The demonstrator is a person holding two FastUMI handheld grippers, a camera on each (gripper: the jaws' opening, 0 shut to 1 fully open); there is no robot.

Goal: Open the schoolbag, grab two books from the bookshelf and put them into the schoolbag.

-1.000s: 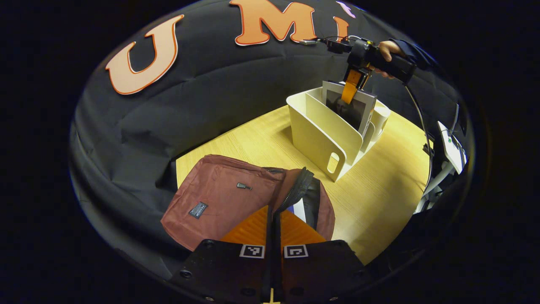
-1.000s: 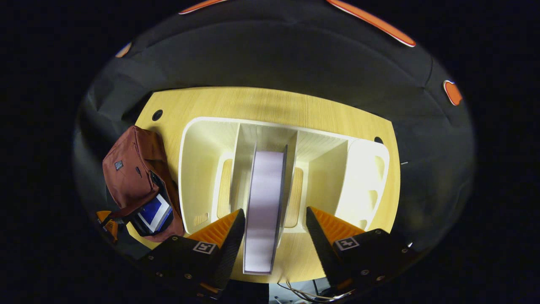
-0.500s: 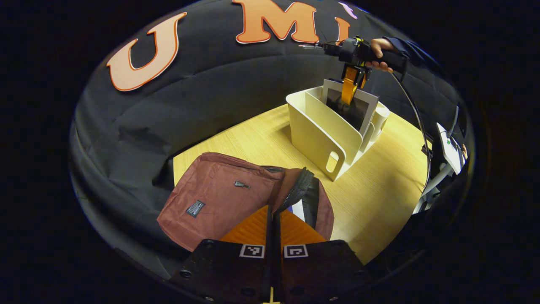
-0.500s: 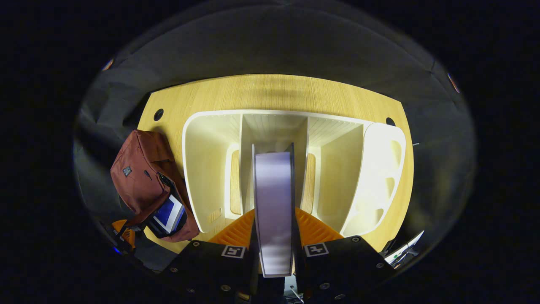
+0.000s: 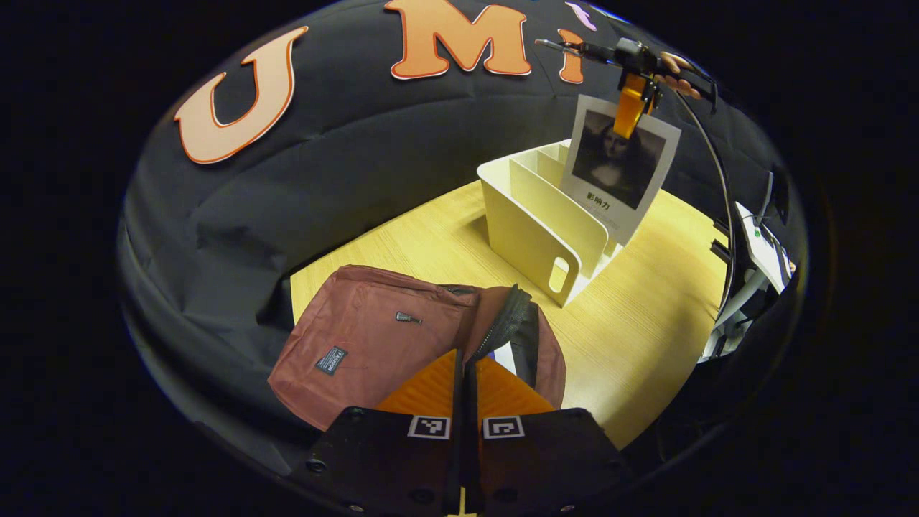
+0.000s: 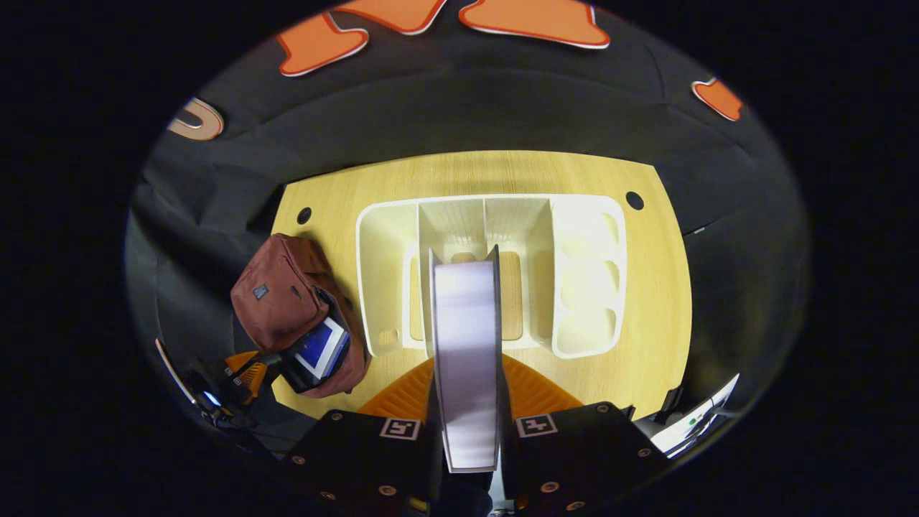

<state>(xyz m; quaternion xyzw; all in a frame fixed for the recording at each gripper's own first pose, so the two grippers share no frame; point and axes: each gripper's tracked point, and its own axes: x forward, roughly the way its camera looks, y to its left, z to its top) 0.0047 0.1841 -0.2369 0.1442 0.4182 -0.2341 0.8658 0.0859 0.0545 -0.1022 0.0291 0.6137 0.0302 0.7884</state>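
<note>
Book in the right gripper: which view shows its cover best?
Left gripper view: the book hangs face-on from the right gripper, clear of the bookshelf, so its whole cover shows. Right gripper view gives just its page edge between the fingers.

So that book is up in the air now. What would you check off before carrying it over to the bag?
1. Right gripper clamps the book on both sides: ok.
2. Book lifted above the bookshelf: ok.
3. Schoolbag mouth open: ok; a blue-covered book shows inside.
4. Left gripper shut at the bag's opening edge: ok; whether it pinches fabric, cannot tell.
5. Room left in the bag for this book: cannot tell.
</note>
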